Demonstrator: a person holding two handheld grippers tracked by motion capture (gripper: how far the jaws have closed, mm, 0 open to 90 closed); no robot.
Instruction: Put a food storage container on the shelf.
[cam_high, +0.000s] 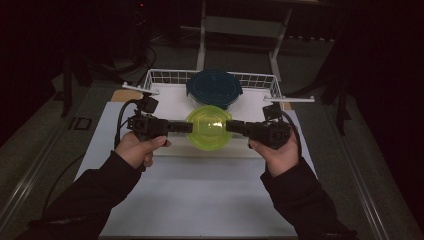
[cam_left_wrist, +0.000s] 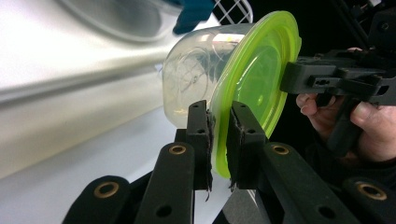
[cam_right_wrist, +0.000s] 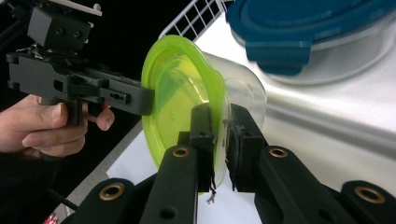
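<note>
- The left gripper (cam_left_wrist: 219, 140) pinches the left rim of the green-lidded container (cam_high: 209, 127), one pad above the lime lid, one under it.
- The right gripper (cam_right_wrist: 223, 140) pinches the opposite rim the same way.
- Between the two grippers the container hangs clear of the white table (cam_high: 200, 200), its clear bowl (cam_left_wrist: 196, 79) below the lid.
- Just behind the container sits the blue-lidded container (cam_high: 214, 88), inside the white wire basket (cam_high: 165, 77).
- A person's hands (cam_high: 137, 149) grip both tools, nearer than the container.
</note>
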